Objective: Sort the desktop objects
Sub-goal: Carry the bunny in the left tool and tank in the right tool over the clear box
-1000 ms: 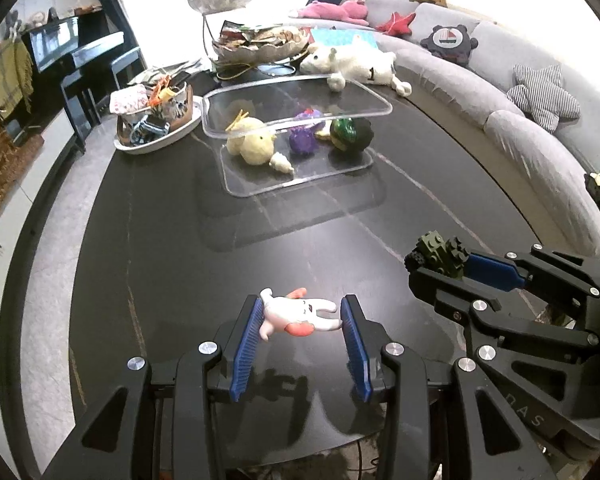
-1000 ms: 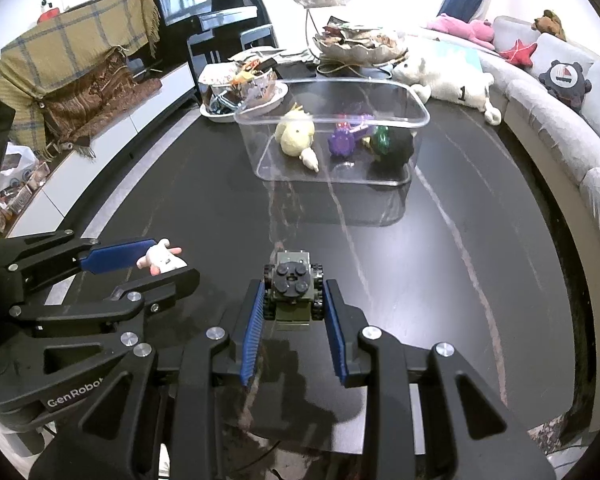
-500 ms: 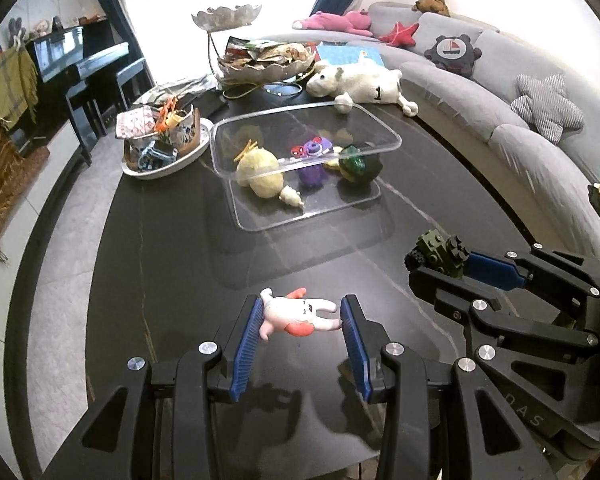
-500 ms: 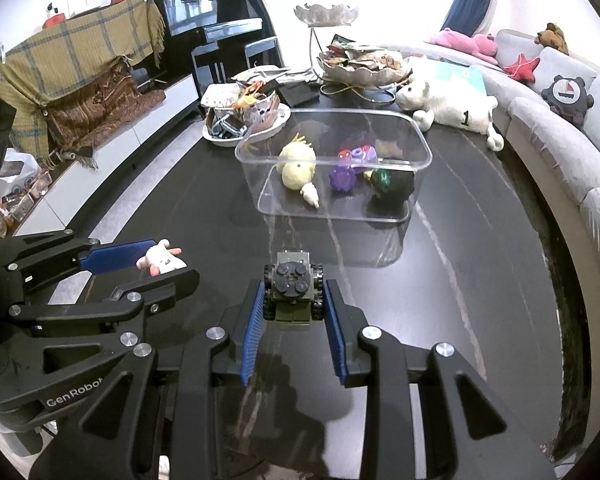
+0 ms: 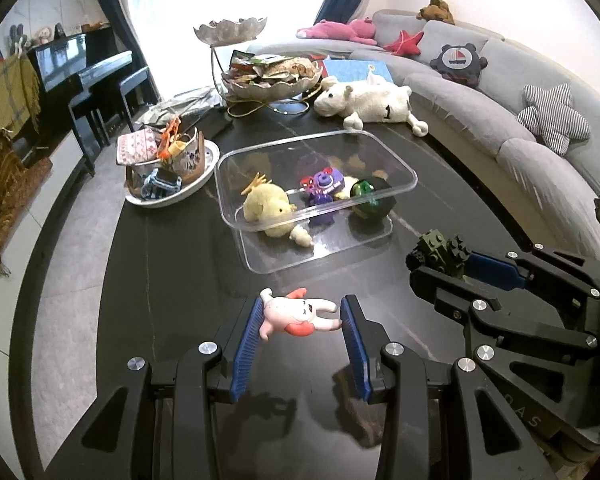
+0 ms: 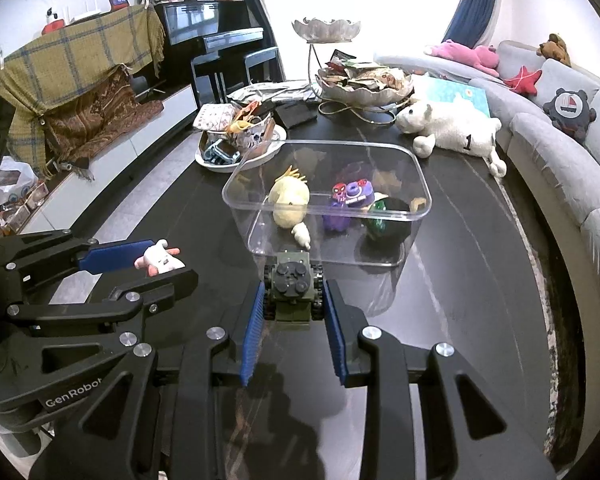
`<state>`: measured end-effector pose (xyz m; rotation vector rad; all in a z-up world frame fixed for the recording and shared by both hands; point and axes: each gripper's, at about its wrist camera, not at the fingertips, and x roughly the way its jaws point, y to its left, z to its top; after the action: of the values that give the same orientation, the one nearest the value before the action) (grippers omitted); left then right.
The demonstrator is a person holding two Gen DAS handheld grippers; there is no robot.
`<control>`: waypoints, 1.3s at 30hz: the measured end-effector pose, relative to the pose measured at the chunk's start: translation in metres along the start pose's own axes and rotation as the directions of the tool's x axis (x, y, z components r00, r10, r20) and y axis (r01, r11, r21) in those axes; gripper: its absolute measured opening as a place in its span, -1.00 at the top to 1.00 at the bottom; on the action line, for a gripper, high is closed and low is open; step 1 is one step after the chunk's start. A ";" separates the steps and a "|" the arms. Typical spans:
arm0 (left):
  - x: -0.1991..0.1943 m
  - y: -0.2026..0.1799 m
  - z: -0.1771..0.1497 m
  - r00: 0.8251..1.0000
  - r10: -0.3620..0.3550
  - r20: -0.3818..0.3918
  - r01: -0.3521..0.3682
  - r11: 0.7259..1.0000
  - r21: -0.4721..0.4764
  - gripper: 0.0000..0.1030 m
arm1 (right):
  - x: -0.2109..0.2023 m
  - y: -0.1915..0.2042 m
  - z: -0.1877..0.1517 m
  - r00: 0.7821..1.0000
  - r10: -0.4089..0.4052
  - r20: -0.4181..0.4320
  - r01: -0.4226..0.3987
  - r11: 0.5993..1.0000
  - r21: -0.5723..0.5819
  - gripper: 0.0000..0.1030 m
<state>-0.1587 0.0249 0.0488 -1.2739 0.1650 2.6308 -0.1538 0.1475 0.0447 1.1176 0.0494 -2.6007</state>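
Both tools are loaded and carried above the dark counter [image 5: 172, 264]. The left tool [image 5: 298, 320] is clamped on a small pink-and-white figure [image 5: 296, 314], which lies crosswise between the blue pads, its long axis running from pad to pad. The right tool [image 6: 292, 300] is clenched on a green block-built vehicle [image 6: 293, 285], gripped by its two sides, nose pointing ahead.

The clear plastic bin [image 6: 416, 184] stands on the counter ahead of both tools. It already contains a yellow plush chick [image 6: 289, 200], a purple toy [image 6: 350, 200] and a dark green ball [image 6: 386, 220].

Key relation: in the right wrist view the vehicle sits directly in front of the bin's near wall, roughly in line with it. In the left wrist view the bin lies ahead and slightly right of the figure, with open counter between. Judgement: the right hand is nearer to the bin; each load must clear the near rim before release. Risk: the vehicle striking that wall if carried too low.
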 end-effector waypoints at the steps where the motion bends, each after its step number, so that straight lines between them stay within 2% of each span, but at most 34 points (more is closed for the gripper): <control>1: 0.001 0.000 0.002 1.000 0.001 0.002 -0.001 1.000 0.001 0.28 | 0.001 -0.001 0.002 1.000 -0.001 0.001 0.001 1.000 0.000 0.48; 8: 0.004 0.001 0.020 0.999 -0.014 0.036 0.013 1.000 0.006 0.29 | 0.012 -0.007 0.016 1.000 -0.010 0.000 0.010 1.000 -0.002 0.48; 30: 0.038 0.009 0.067 0.999 -0.027 0.043 0.028 1.000 -0.008 0.29 | 0.043 -0.028 0.058 0.999 -0.051 0.017 0.052 0.999 -0.018 0.48; 39: 0.049 0.012 0.091 0.997 -0.019 0.068 0.019 1.000 0.005 0.30 | 0.054 -0.035 0.081 0.997 -0.073 0.038 0.074 0.997 -0.033 0.49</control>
<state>-0.2604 0.0375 0.0673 -1.1763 0.1461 2.6519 -0.2558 0.1540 0.0591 1.0755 0.1286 -2.6733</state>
